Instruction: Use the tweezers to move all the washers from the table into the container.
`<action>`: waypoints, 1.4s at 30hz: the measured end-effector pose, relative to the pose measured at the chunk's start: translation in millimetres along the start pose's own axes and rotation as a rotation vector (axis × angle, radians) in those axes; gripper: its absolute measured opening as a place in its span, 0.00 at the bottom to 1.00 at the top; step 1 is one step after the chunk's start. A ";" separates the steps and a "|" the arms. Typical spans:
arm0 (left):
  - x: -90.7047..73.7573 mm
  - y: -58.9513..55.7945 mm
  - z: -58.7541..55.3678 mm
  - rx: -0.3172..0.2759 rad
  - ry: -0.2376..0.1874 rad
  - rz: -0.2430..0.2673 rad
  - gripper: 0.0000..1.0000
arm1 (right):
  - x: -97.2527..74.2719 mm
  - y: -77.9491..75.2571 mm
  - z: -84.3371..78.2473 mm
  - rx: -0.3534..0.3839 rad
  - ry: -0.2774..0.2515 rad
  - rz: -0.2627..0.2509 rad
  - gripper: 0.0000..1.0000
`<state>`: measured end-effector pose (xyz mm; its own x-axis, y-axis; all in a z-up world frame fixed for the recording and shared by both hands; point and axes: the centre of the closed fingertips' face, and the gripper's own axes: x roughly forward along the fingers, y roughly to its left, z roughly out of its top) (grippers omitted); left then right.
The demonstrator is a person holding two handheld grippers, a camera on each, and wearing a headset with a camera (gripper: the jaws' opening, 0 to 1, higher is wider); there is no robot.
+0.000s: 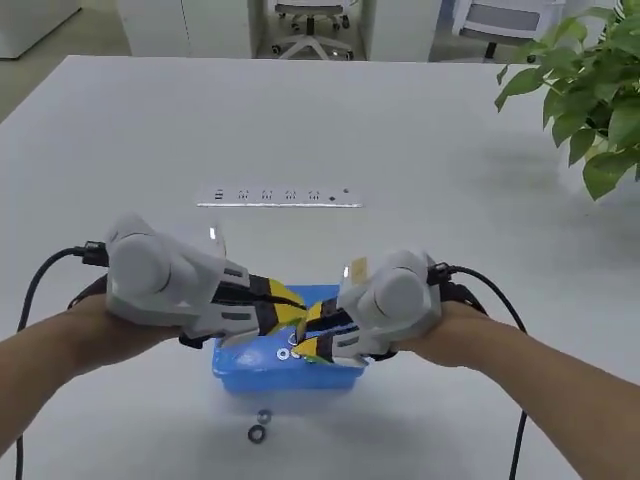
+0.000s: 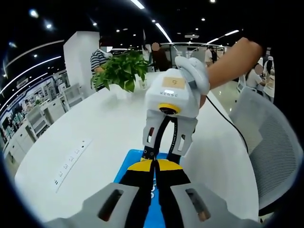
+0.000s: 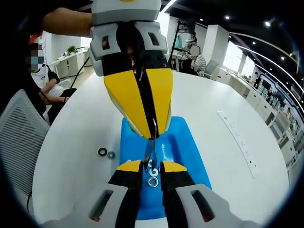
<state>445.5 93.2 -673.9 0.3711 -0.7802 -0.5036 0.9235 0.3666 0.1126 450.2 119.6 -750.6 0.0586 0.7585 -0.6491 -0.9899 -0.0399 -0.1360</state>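
1. Left gripper [image 2: 154, 165]: jaws clenched, yellow tips pressed together on the tweezers [image 3: 151, 145]. In the right gripper view the thin metal tweezers come out from between these jaws and point down into the container [image 3: 190, 161].
2. Right gripper [image 3: 152, 167]: jaws stand a narrow gap apart with the tweezers' tip between them. Cannot tell whether they press on it.
3. Head view: both grippers meet tip to tip over the blue container, left one from the left, right one from the right, a hand behind each.
4. Container sits on the white table [image 1: 400, 130], close to the person's edge.
5. Washers in container [image 3: 153, 182]: at least two silver rings on the blue floor, right under the tweezers' tip and between the right jaws. Exact count unclear.
6. Washers on table [image 3: 102, 152]: two, one dark and one silver, side by side and nearly touching, just beside the container's wall. In the head view they lie in front of the container, toward the person.
7. Power strip [image 1: 280, 196] lies flat on the table beyond the container, well apart from it.
8. Plant [image 1: 590, 90] at the table's far right corner.
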 end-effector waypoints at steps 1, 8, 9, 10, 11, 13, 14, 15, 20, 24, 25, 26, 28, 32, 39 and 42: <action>-0.6 -0.1 1.0 0.001 -0.001 0.003 0.05 | -1.7 -0.7 0.3 0.001 0.002 -0.005 0.16; -6.5 -1.3 9.9 -0.013 -0.018 0.016 0.05 | -12.0 -0.4 2.4 0.008 -0.002 -0.024 0.20; -7.7 -1.8 11.3 -0.016 -0.019 0.016 0.05 | -14.6 -0.5 2.4 0.012 -0.002 -0.030 0.21; -8.5 -2.0 12.1 -0.018 -0.020 0.019 0.05 | -16.5 -0.2 2.7 0.014 -0.004 -0.034 0.21; -9.8 -1.5 12.6 -0.019 -0.019 0.022 0.05 | -19.4 -0.1 2.7 0.017 -0.005 -0.039 0.22; -12.1 -1.3 14.3 -0.021 -0.018 0.027 0.05 | -24.3 -0.3 1.6 0.033 -0.005 -0.050 0.23; -13.2 -1.3 15.1 -0.021 -0.018 0.028 0.05 | -26.2 -0.1 1.0 0.036 -0.005 -0.053 0.24; -15.1 -1.2 16.7 -0.021 -0.019 0.032 0.05 | -29.7 0.0 0.5 0.041 -0.006 -0.061 0.25; -22.3 -2.9 22.7 -0.014 -0.022 0.043 0.05 | -42.8 0.5 -1.5 0.069 -0.005 -0.089 0.30; -29.4 -4.3 27.1 -0.010 -0.020 0.054 0.05 | -53.9 2.3 -3.7 0.085 -0.008 -0.113 0.32; -31.1 -4.5 28.0 -0.013 -0.020 0.056 0.05 | -56.1 2.9 -4.3 0.089 -0.008 -0.116 0.32; -33.5 -4.9 29.6 -0.012 -0.021 0.060 0.05 | -58.8 3.8 -5.5 0.096 -0.007 -0.122 0.33; -37.4 -5.5 31.9 -0.008 -0.020 0.068 0.05 | -63.1 5.8 -7.6 0.113 -0.005 -0.130 0.36; -44.9 -7.3 35.9 -0.015 -0.023 0.080 0.05 | -70.7 11.1 -8.9 0.145 -0.015 -0.137 0.42; -58.7 -13.5 37.0 -0.025 -0.019 0.098 0.05 | -81.1 19.7 -13.0 0.212 -0.017 -0.161 0.52; -63.0 -16.4 35.9 -0.027 -0.015 0.101 0.05 | -85.1 24.8 -14.3 0.235 -0.022 -0.169 0.56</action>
<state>410.5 118.2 -613.3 0.4642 -0.7459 -0.4777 0.8783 0.4573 0.1395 422.5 44.7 -709.4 0.2253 0.7553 -0.6155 -0.9691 0.2386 -0.0620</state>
